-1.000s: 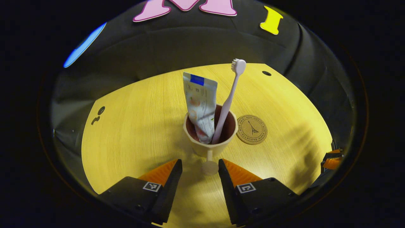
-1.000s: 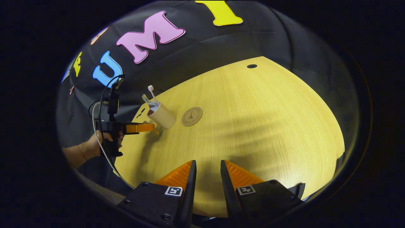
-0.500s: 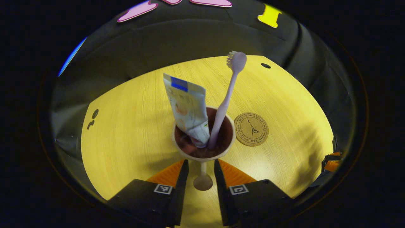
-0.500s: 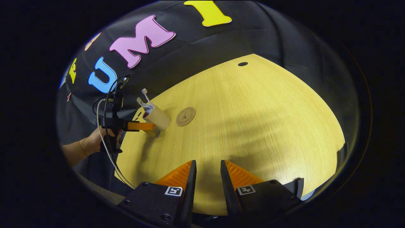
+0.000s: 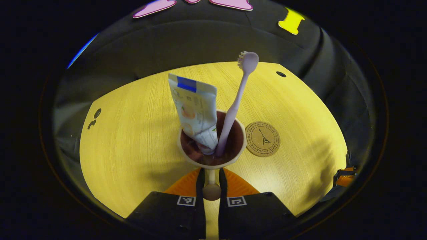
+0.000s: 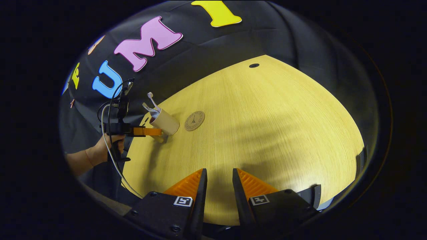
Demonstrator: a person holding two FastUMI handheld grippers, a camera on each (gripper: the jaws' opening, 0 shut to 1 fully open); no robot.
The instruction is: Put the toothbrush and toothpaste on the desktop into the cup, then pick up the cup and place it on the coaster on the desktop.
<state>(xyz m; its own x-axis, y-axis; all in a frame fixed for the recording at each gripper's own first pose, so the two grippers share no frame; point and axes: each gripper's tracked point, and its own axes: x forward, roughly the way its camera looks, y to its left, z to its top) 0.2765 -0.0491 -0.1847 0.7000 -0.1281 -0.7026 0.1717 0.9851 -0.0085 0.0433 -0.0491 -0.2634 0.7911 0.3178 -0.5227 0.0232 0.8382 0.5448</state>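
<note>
While toothbrush-laden, cup (image 5: pixel 212 159) handle pinched between left gripper (image 5: pixel 210 178) fingers, beside coaster (image 5: pixel 263 139)

Toothpaste (image 5: pixel 196 115) cap hidden inside cup (image 5: pixel 186 159).

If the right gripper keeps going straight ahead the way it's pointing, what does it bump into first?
Probably nothing on the desktop. The right gripper points across bare wood; the coaster and cup sit off to its left. Beyond the far edge hangs the booth wall, though depth is hard to judge.
</note>
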